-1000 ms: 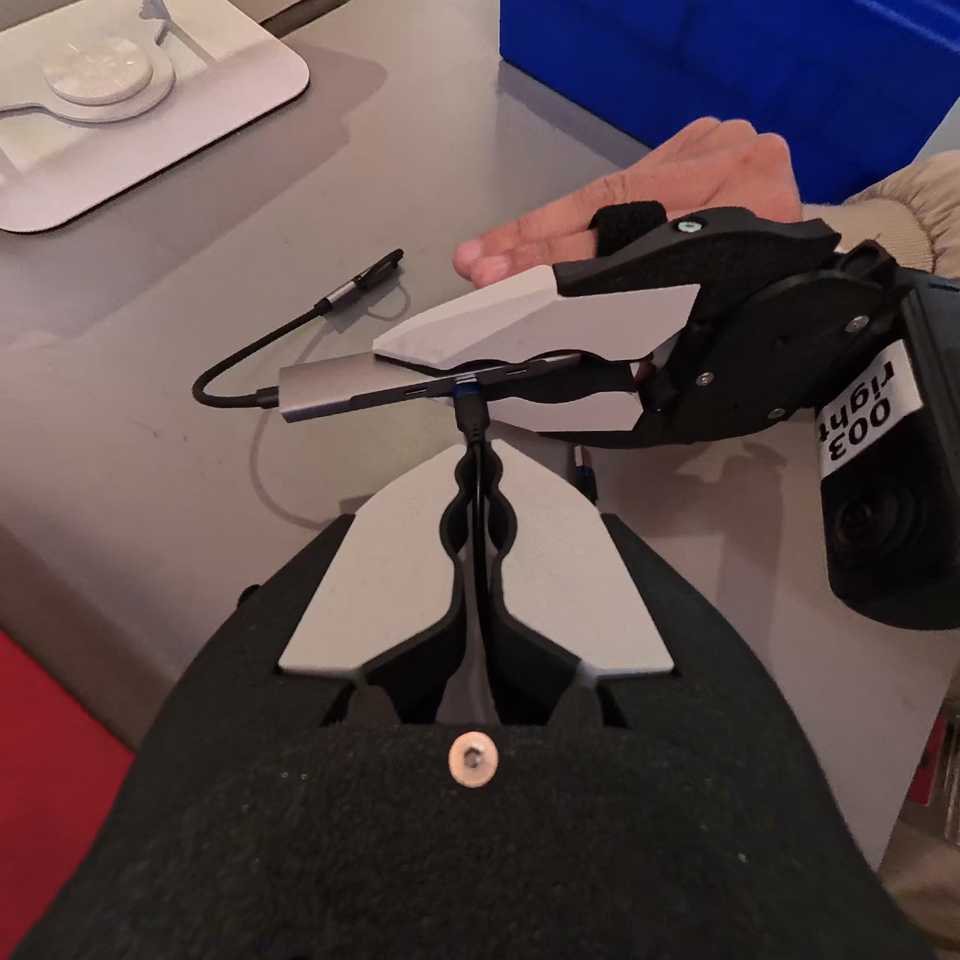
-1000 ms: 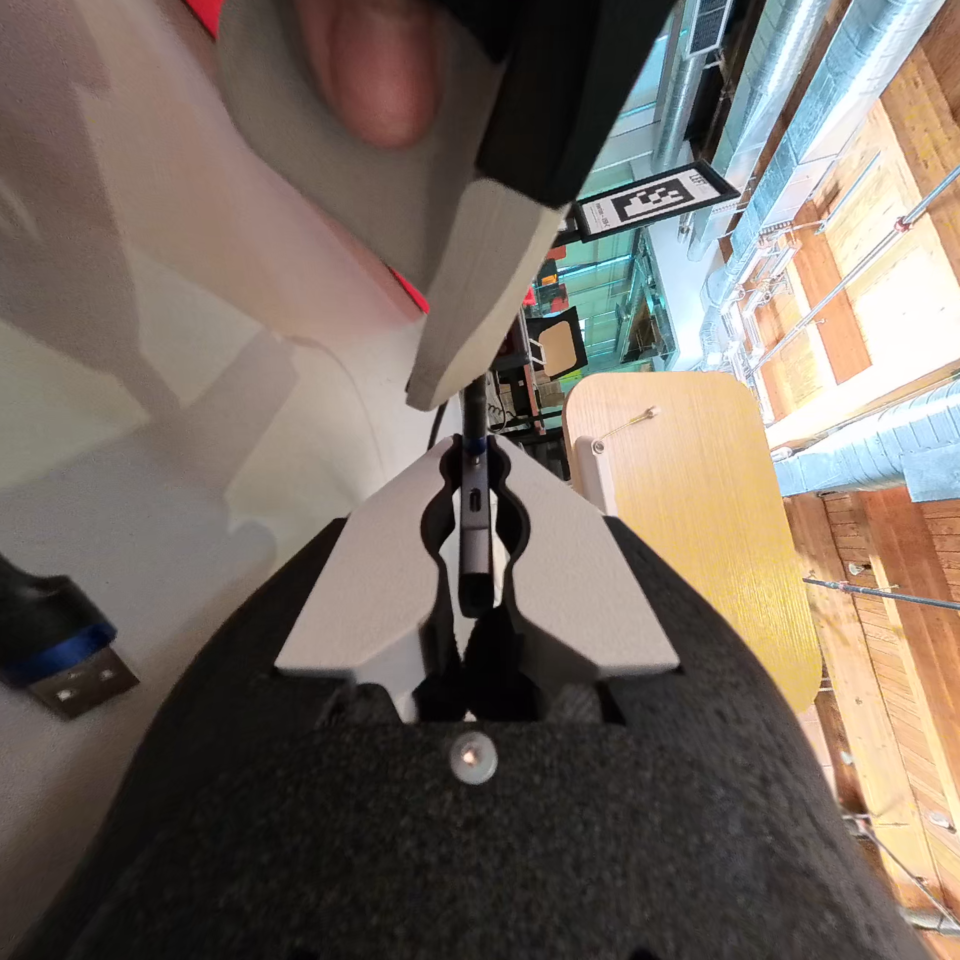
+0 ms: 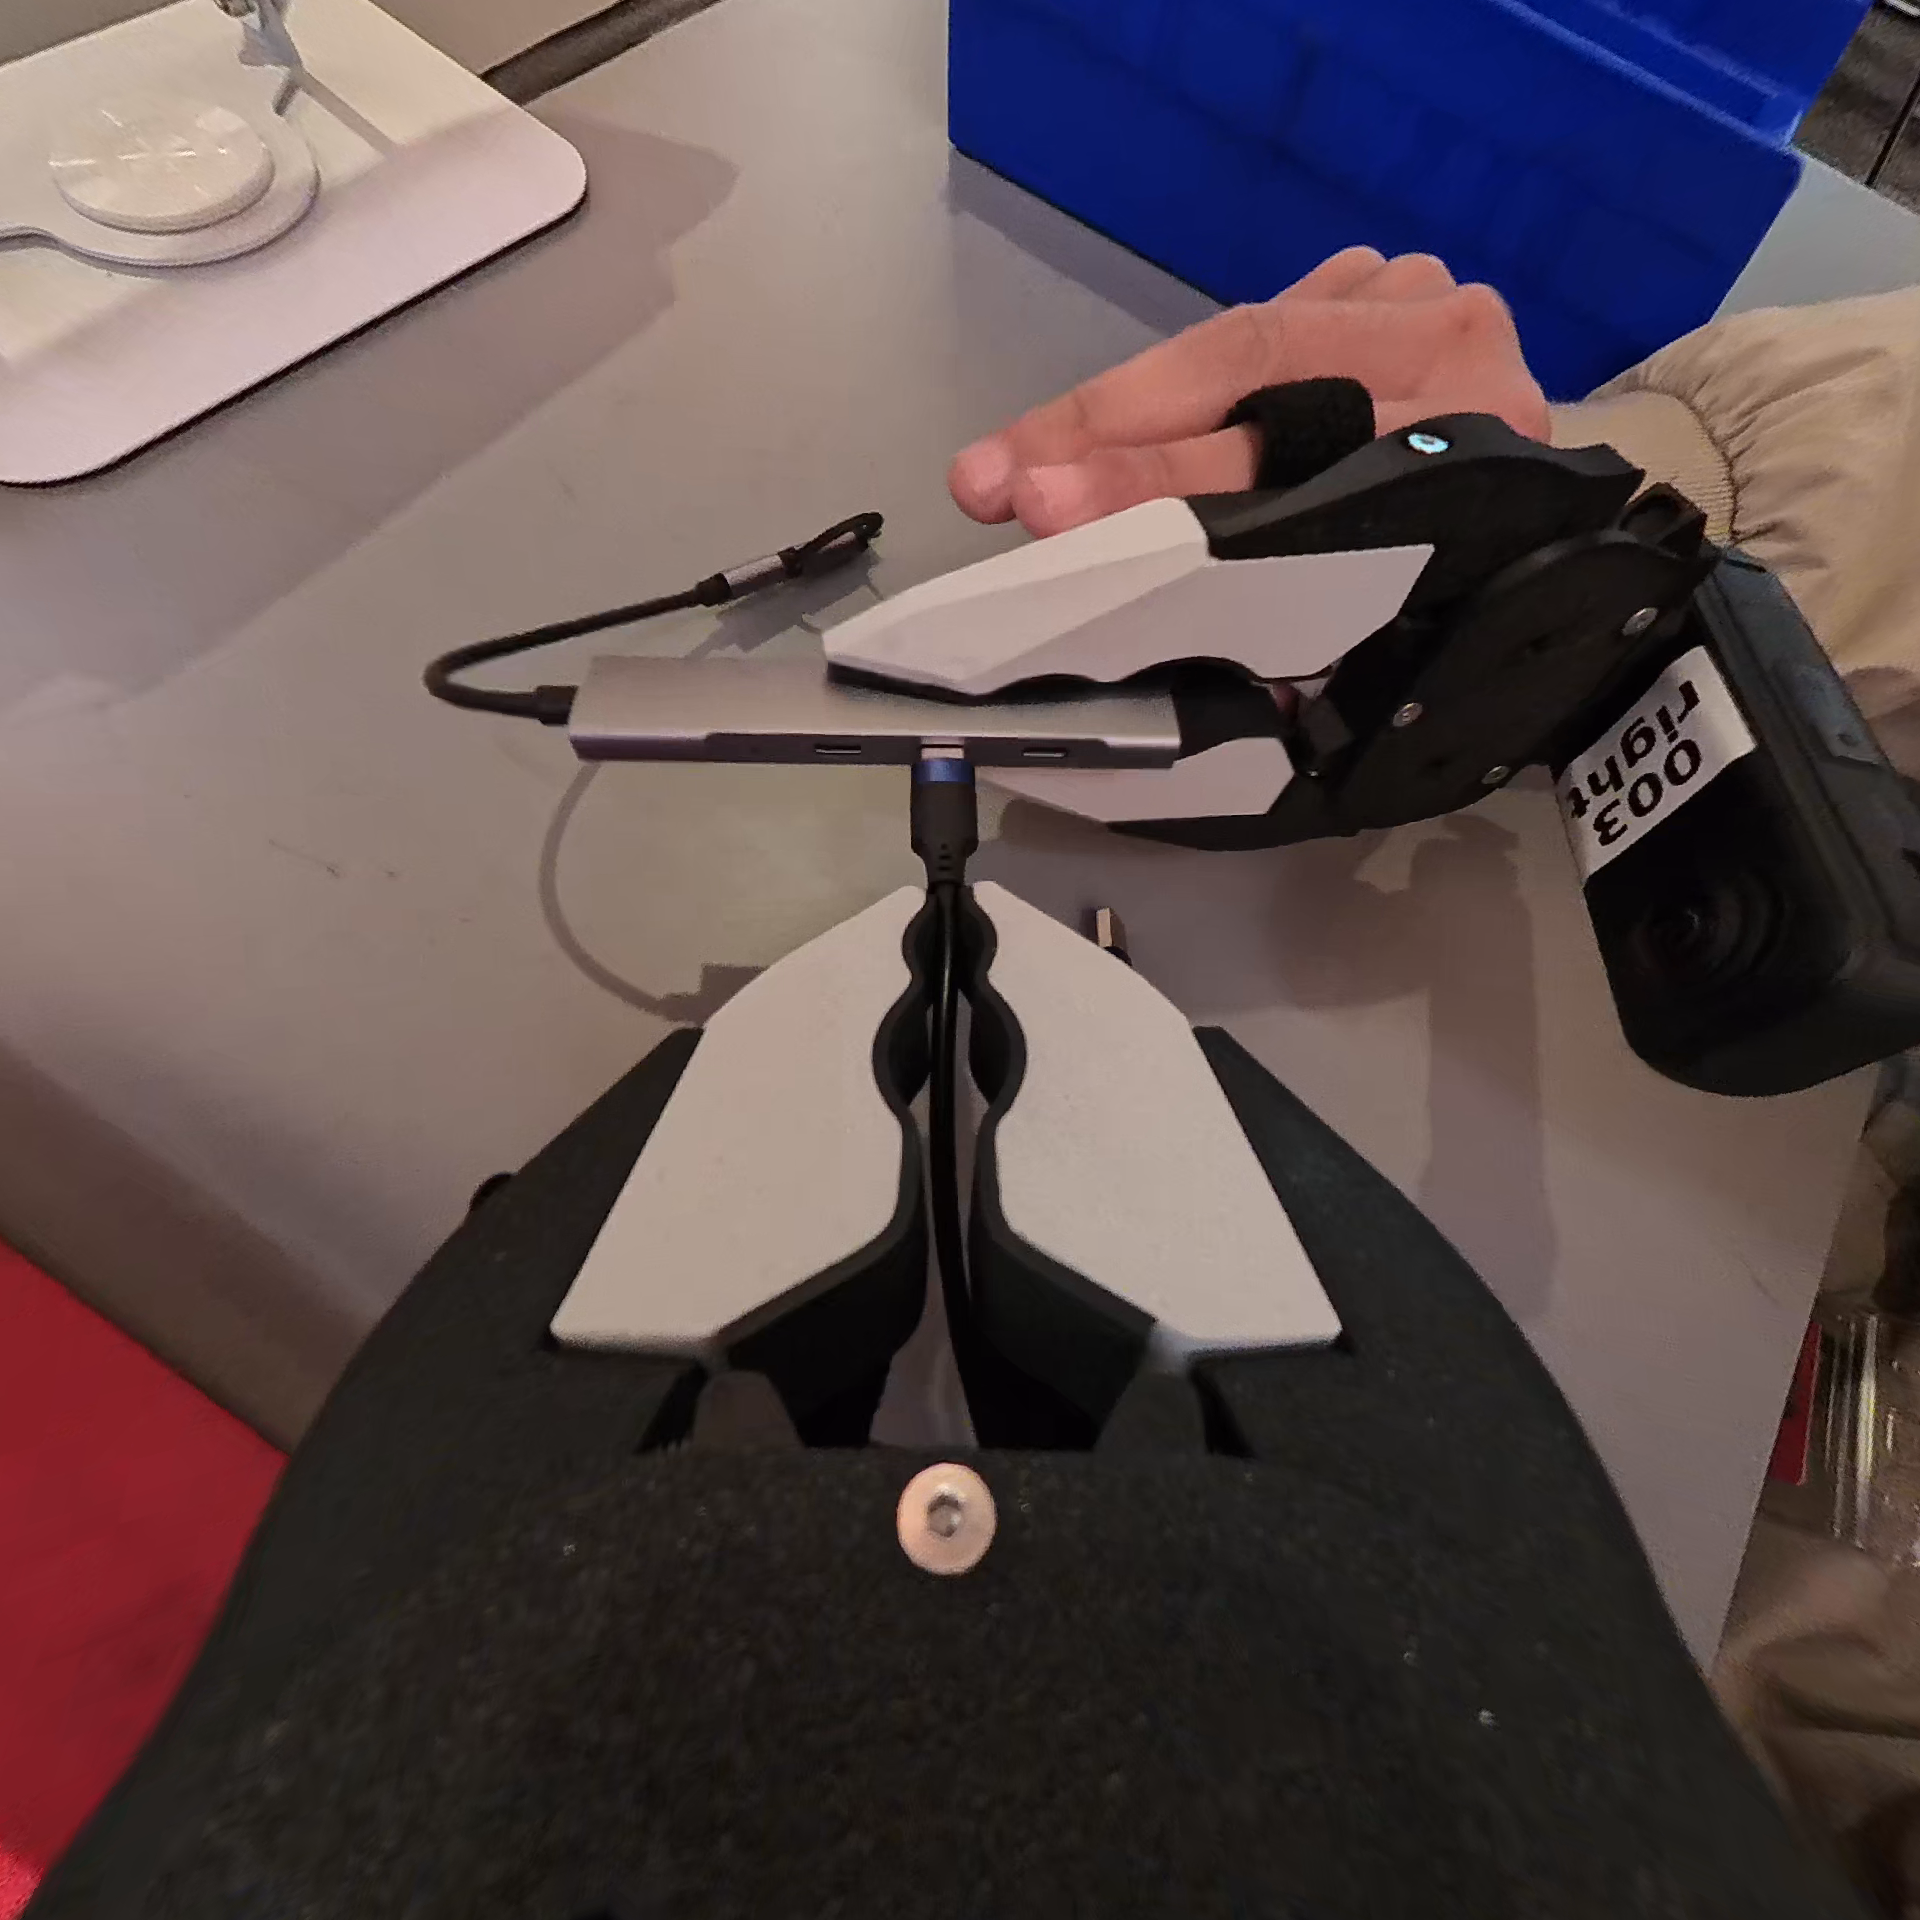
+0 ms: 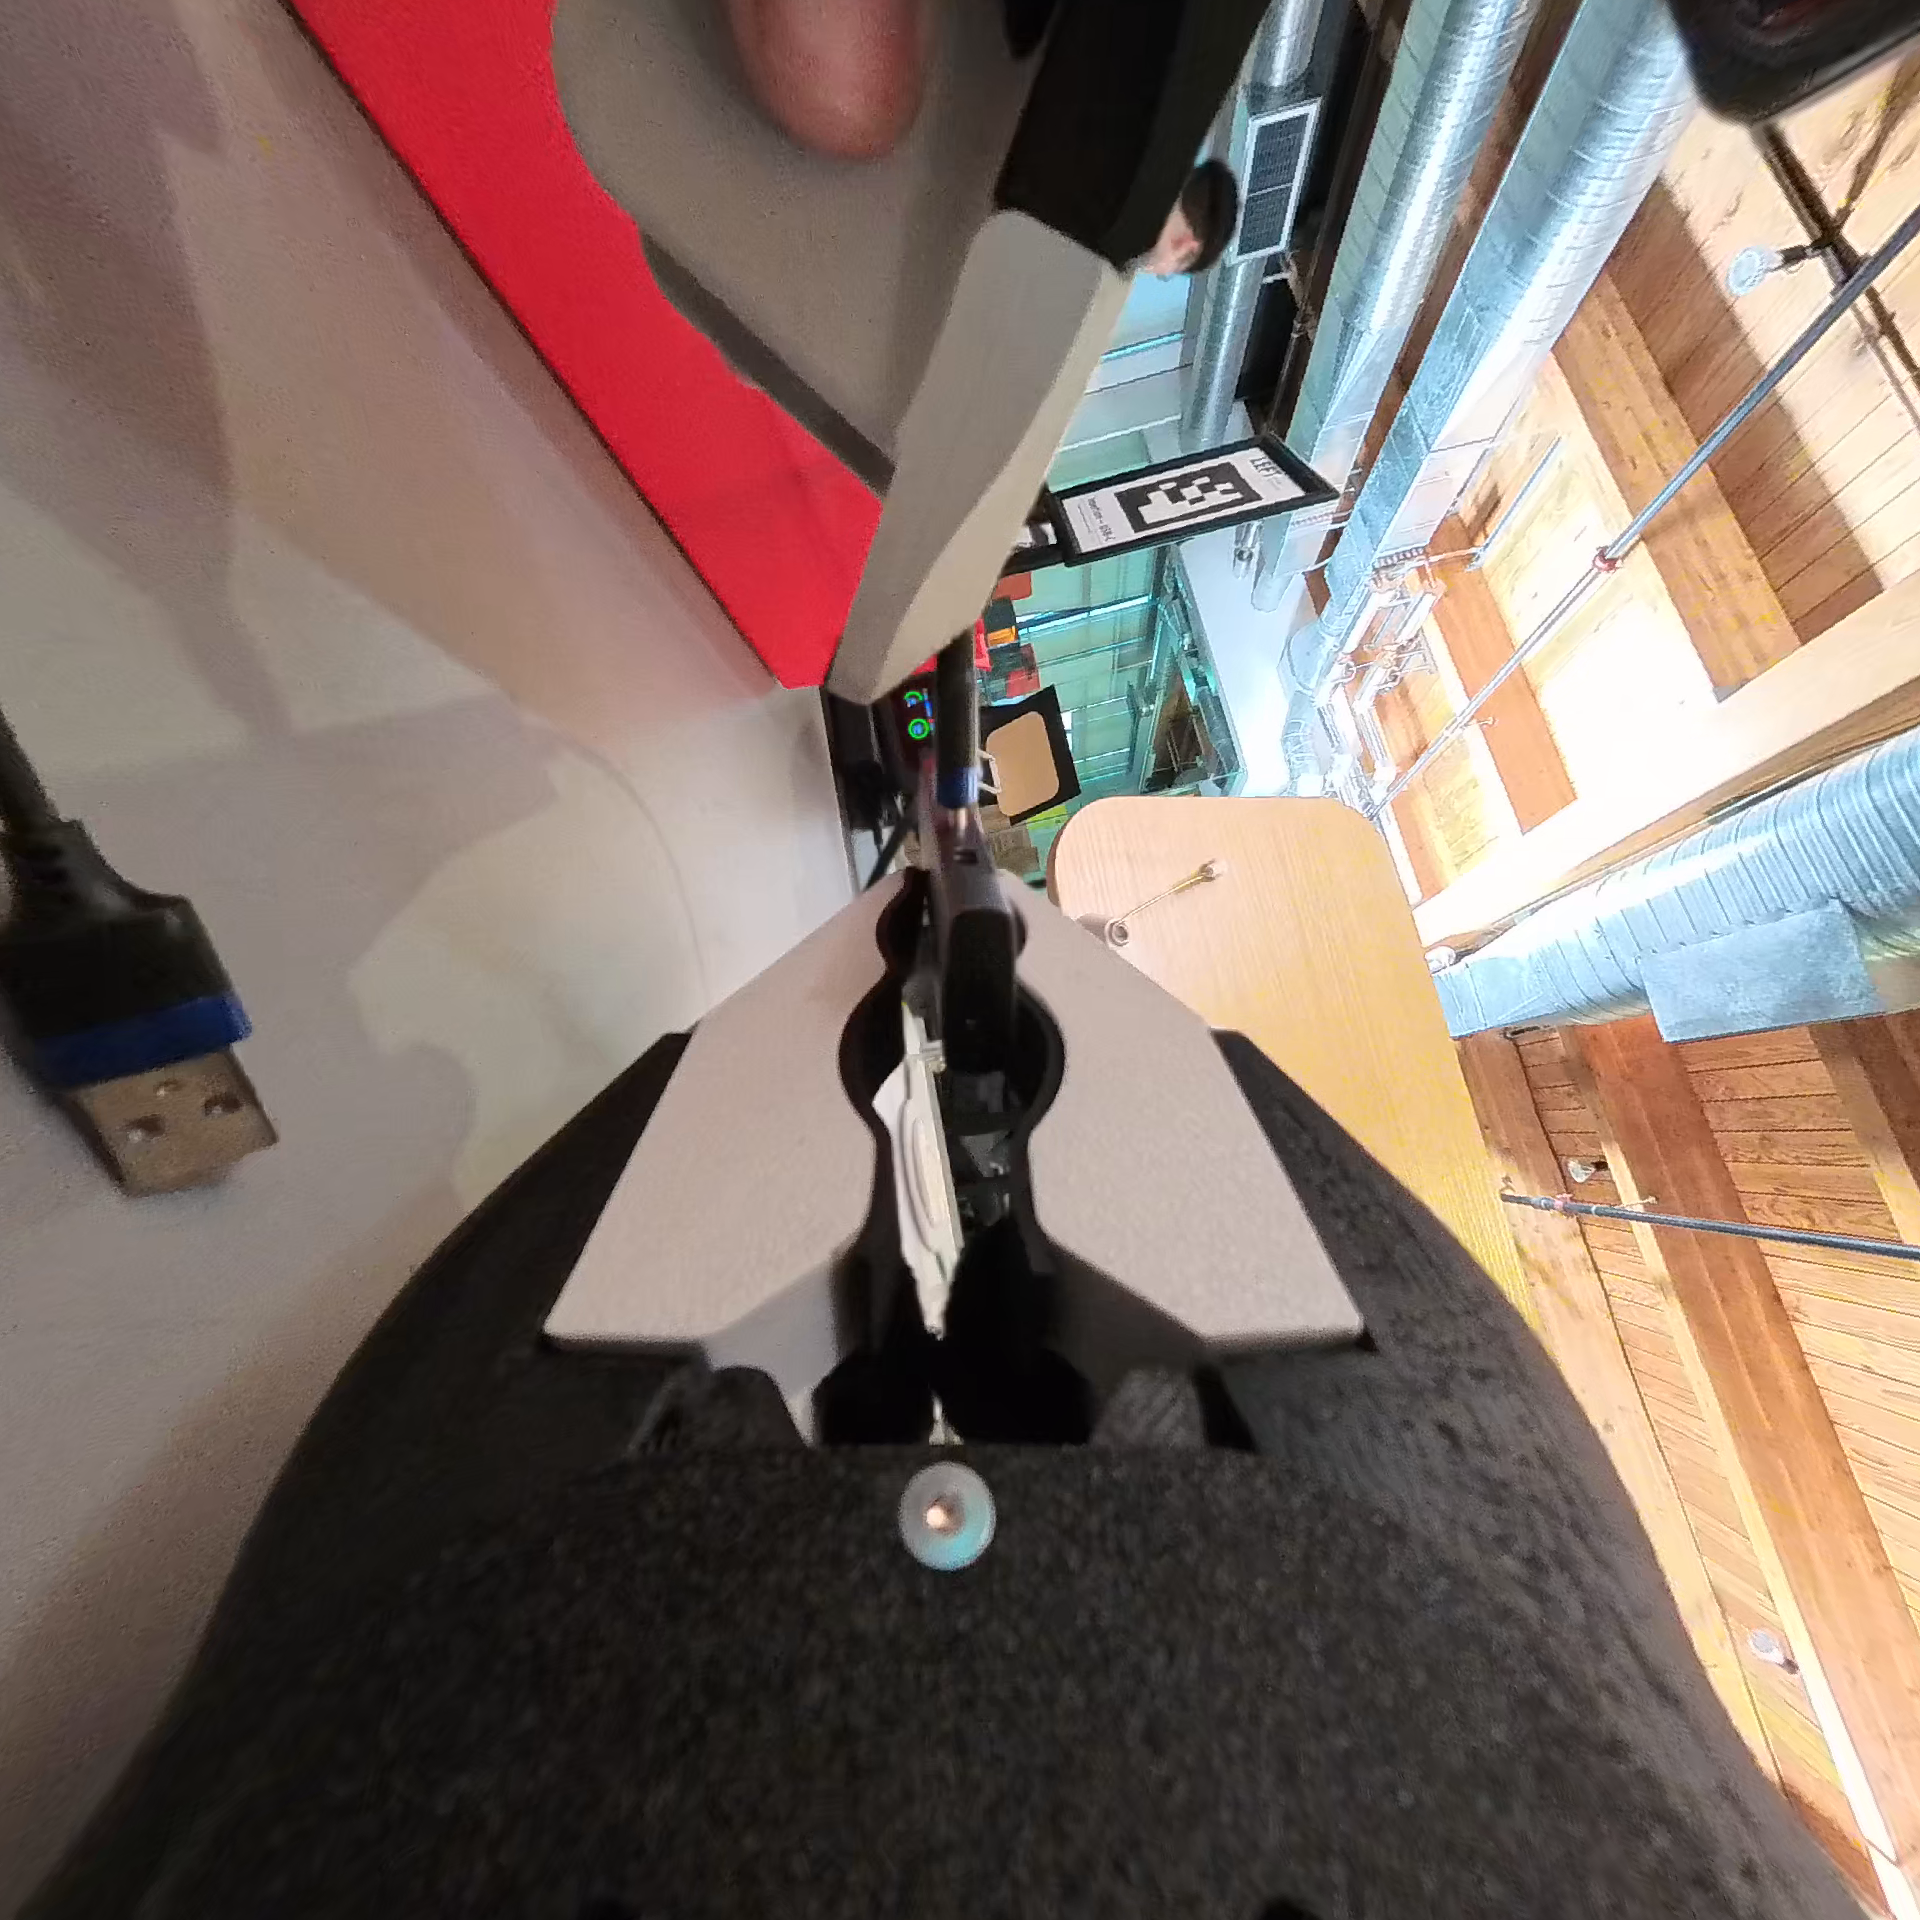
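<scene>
Left gripper (image 3: 943, 914) jaws pinch cable (image 3: 943, 1091); right gripper (image 3: 914, 727) clamps hub (image 3: 790, 707).

The hub (image 3: 831, 717) is held above the surface (image 3: 364, 831), between the right gripper's (image 3: 935, 727) fingers. A cable (image 3: 943, 1039) runs from its near side back between the left gripper's (image 3: 943, 914) fingers. A bin (image 3: 1351, 135) stands behind, a tray (image 3: 436, 239) far left.

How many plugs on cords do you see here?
3: one plug pushed into the grey hub, one flat metal plug lying on the table, one small plug on the hub's own cord. Others may be hidden.
</scene>
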`<state>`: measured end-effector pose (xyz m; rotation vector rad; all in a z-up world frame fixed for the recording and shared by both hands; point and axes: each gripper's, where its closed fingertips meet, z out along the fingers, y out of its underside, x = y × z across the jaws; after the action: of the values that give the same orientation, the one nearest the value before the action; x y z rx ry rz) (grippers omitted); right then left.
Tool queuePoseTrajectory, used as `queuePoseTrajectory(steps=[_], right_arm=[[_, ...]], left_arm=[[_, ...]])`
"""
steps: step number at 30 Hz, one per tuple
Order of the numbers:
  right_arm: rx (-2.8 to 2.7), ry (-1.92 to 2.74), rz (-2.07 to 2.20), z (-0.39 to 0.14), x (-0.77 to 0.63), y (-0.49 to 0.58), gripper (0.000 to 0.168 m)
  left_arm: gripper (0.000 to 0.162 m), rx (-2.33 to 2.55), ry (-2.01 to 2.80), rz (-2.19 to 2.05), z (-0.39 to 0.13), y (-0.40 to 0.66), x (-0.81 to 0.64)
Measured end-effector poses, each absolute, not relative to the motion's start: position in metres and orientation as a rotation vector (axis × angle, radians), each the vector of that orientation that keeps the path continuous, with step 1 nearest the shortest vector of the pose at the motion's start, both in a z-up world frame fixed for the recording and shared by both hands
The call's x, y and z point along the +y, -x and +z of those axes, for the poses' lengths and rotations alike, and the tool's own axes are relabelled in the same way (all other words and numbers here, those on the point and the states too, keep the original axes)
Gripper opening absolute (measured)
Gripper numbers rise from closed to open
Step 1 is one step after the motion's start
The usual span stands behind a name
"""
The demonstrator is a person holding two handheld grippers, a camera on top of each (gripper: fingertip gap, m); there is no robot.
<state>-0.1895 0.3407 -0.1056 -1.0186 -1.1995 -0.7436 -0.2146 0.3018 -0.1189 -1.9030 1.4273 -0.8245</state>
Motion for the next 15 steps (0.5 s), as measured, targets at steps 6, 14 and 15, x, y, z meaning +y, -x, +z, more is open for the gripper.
queuePoseTrajectory(steps=[6, 14, 15], right_arm=[[-1.225, 1.002, -0.79, -0.1053, 0.3418, 0.1895, 0.008], [-1.23, 1.024, -0.818, -0.1054, 0.3419, 0.1887, 0.007], [-1.229, 1.029, -0.826, -0.1057, 0.3423, 0.1883, 0.007]], left_arm=[[0.002, 1.387, 1.917, -0.851, -0.1193, 0.2114, 0.3023], [0.002, 1.373, 1.894, -0.833, -0.1176, 0.2095, 0.3033], [0.002, 1.372, 1.888, -0.812, -0.1186, 0.209, 0.3037]])
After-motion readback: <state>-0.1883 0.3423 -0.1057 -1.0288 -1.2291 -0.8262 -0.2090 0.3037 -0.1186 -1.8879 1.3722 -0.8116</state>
